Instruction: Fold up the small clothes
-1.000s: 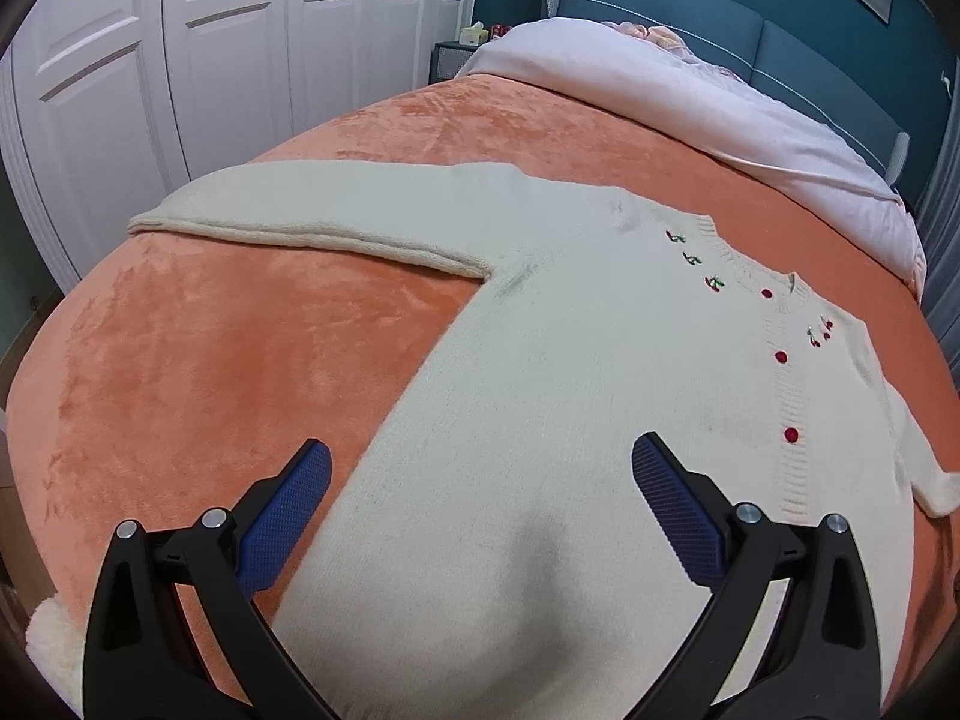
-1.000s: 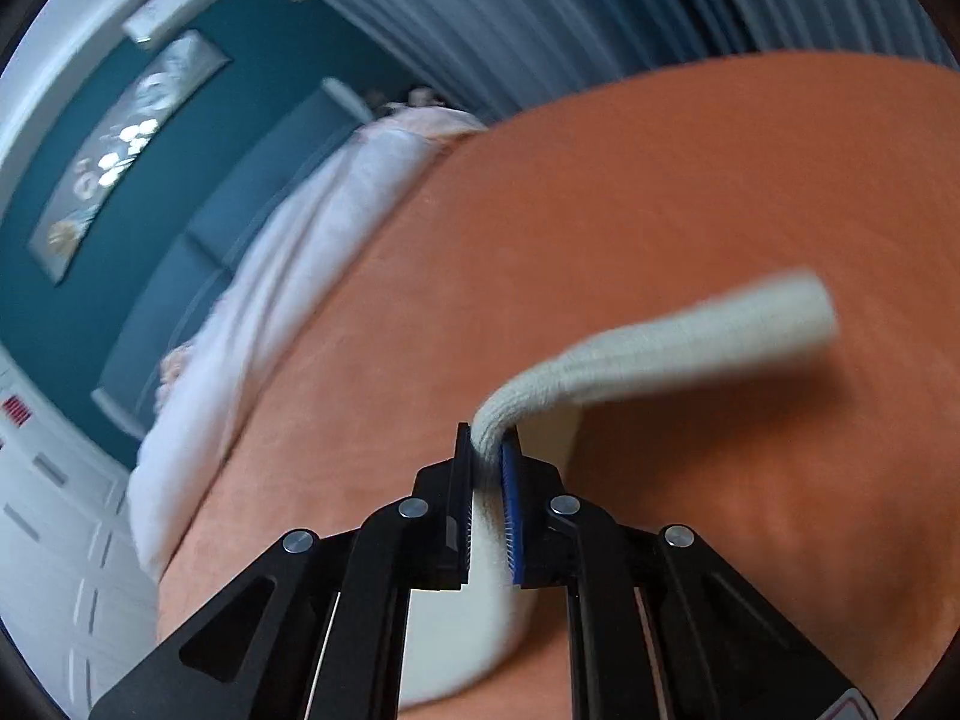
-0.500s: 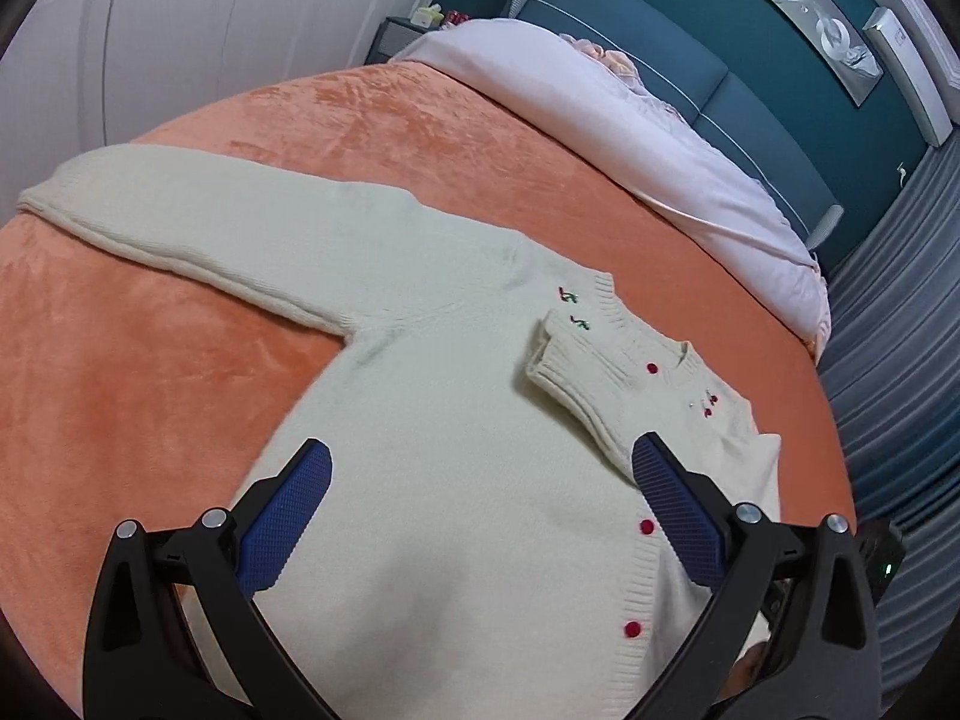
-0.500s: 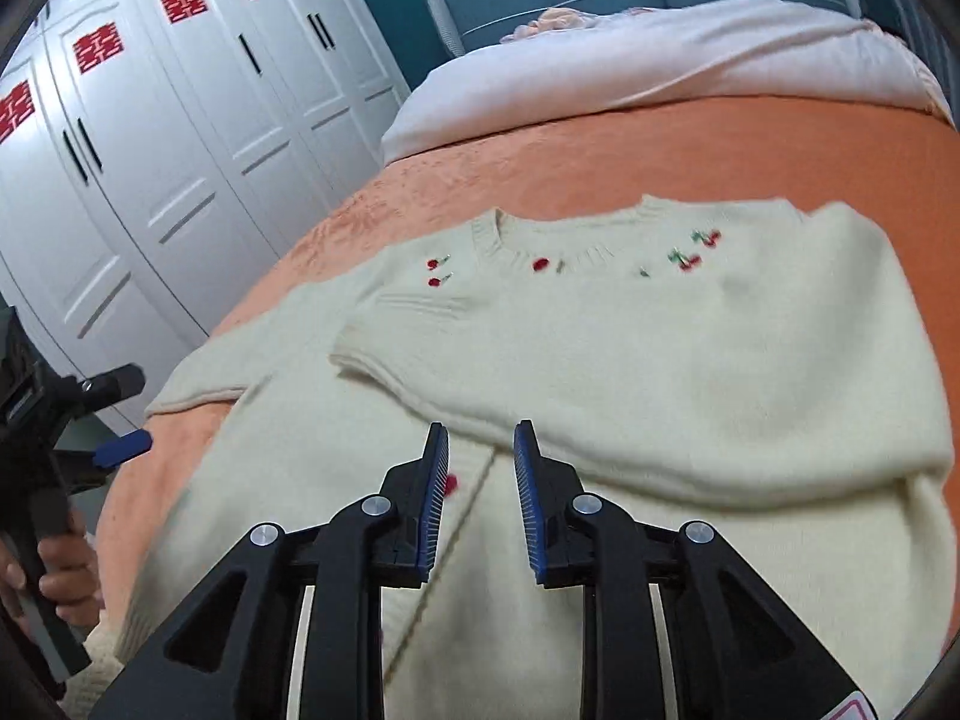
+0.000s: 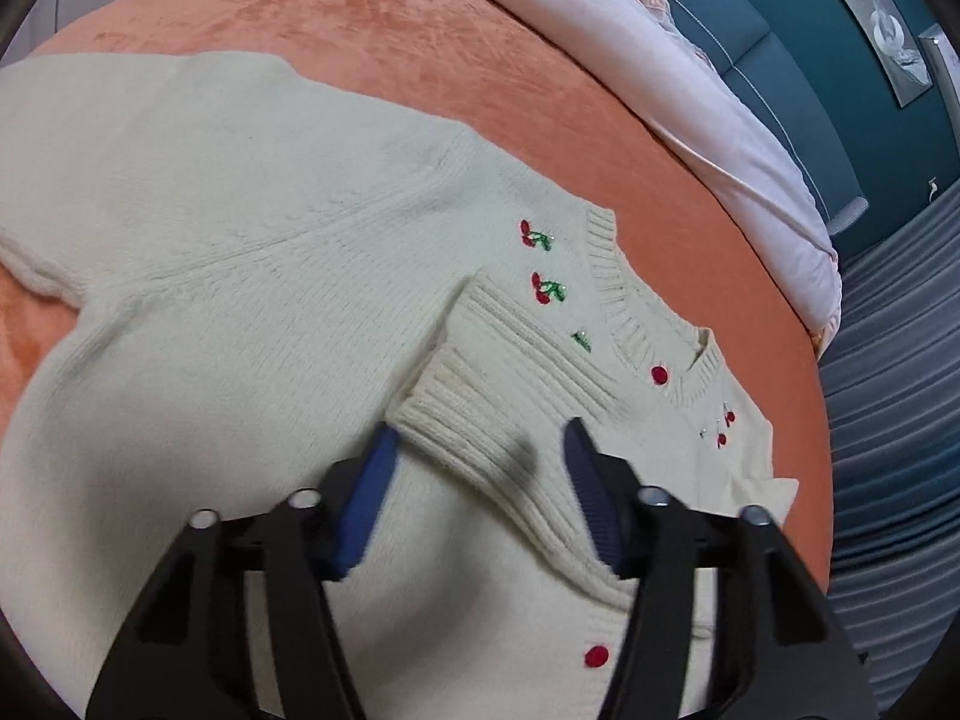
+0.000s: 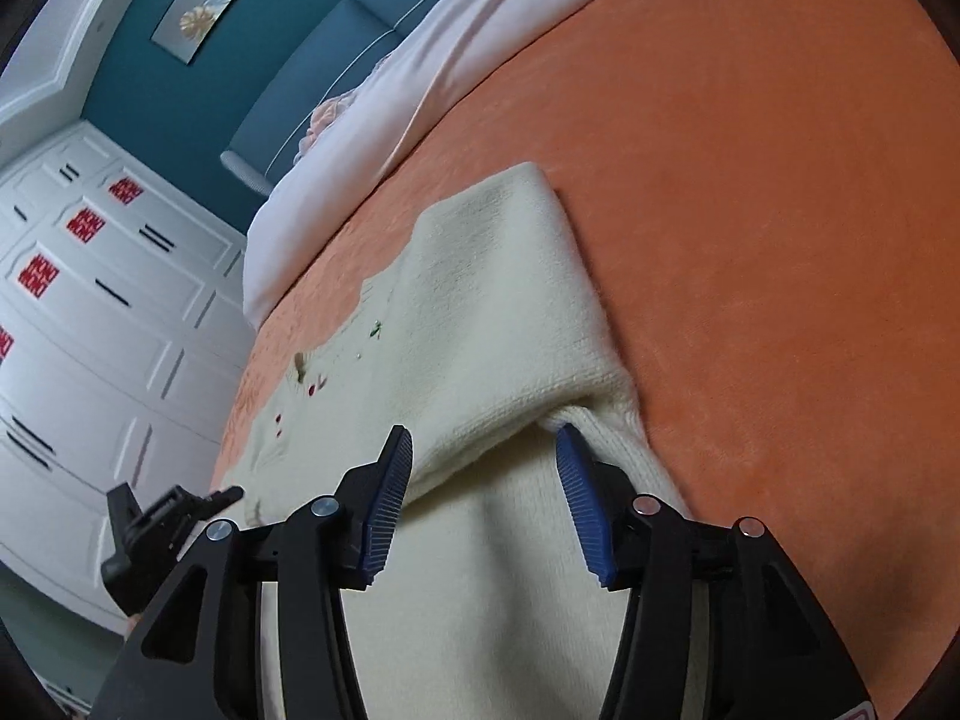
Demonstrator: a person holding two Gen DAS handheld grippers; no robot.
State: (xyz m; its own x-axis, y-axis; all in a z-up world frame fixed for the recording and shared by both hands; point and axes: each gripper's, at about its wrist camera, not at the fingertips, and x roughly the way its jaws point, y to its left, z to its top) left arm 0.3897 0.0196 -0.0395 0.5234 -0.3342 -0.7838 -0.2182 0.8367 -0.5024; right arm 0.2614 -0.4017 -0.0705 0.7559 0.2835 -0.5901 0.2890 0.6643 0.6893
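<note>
A cream knit cardigan [image 5: 240,300] with cherry embroidery and red buttons lies flat on the orange blanket [image 5: 420,60]. One sleeve is folded across its chest, and the ribbed cuff [image 5: 498,396] ends just below the neckline. My left gripper [image 5: 480,456] points down at that cuff. Its jaws are closing, with the cuff's end between the blue pads but not pinched. In the right wrist view the right gripper [image 6: 486,462] hovers over the sleeve fold at the cardigan's [image 6: 492,312] side. Its jaws are opening and hold nothing. The left gripper [image 6: 174,510] shows there at the far left.
A pale pink duvet [image 5: 690,90] lies along the bed's head end, below a teal headboard [image 5: 810,60]. Grey curtains [image 5: 888,390] hang past the bed's right side. White wardrobe doors [image 6: 90,300] stand beyond the other side. Bare orange blanket [image 6: 750,180] stretches right of the cardigan.
The right gripper carried the sleeve over the cardigan's front, let it go, and its jaws widened. The left gripper moved in low over the cuff and its wide jaws narrowed.
</note>
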